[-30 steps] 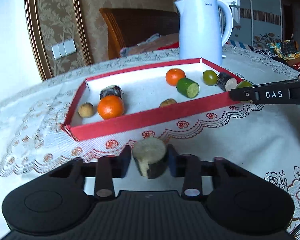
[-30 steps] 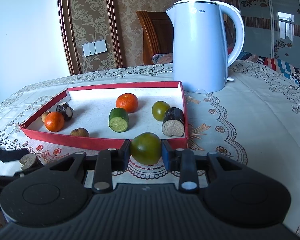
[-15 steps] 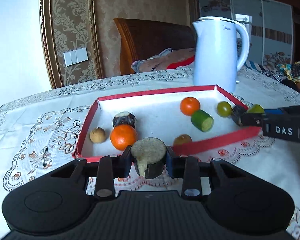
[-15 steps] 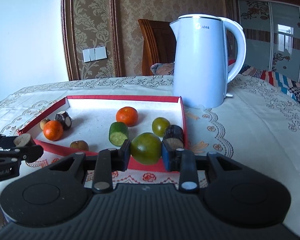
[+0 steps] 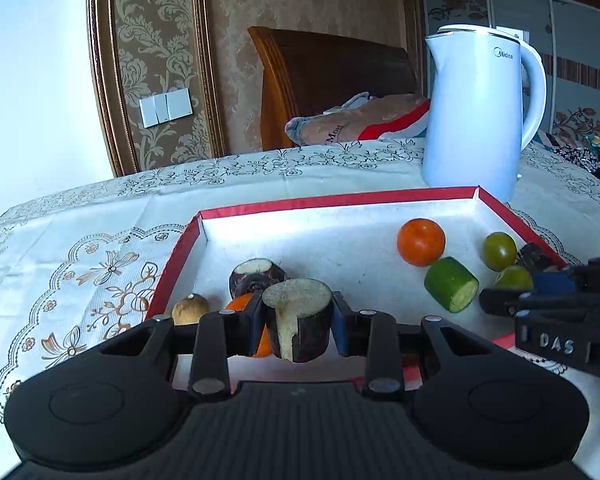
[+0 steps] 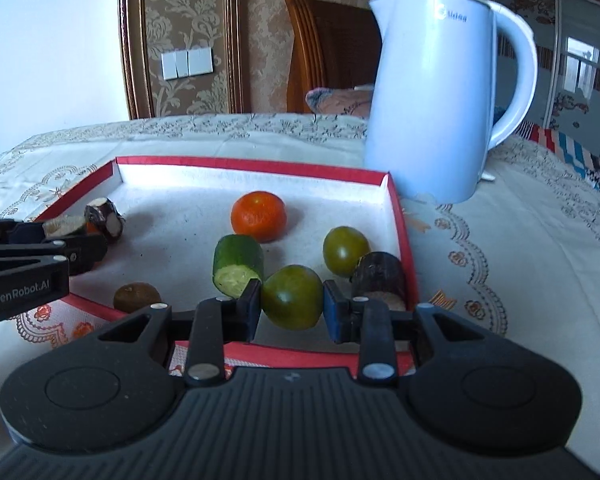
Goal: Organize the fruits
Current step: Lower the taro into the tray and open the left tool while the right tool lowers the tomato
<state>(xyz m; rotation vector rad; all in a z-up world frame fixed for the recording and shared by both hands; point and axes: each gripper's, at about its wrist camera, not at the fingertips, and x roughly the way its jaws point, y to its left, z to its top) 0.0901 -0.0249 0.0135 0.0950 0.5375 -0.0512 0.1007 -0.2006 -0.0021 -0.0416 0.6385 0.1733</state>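
Both loads have come in over the tray (image 5: pixel 380 199) since a sec ago; back then both grippers hung over the counter (image 5: pixel 80 248) short of the near red wall, now they're past it.

L gripper (image 5: pixel 298 322) is clamped on the dark-skinned cane chunk (image 5: pixel 300 320), pale cut face up, held above the tray's near-left part. Just beyond it sit another cane piece (image 5: pixel 256 274) and an orange (image 5: pixel 242 304), w/ a small brown fruit (image 5: pixel 190 308) to the left.

R gripper (image 6: pixel 292 304) is clamped on the green tomato (image 6: pixel 292 296), over the near-right part of the tray. The cucumber piece (image 6: pixel 238 264) is just left of it, a second green tomato (image 6: pixel 346 250) and a dark cane piece (image 6: pixel 380 276) just right, a 2nd orange (image 6: pixel 259 216) further back. Kettle (image 6: pixel 440 92) stands behind the far-right corner, well clear.

My read: carry is basically done, both pieces are in drop position. Next I'd lower and let go, cane by cane, tomato by tomato. Risk: the tomato's round, may roll into its neighbours.
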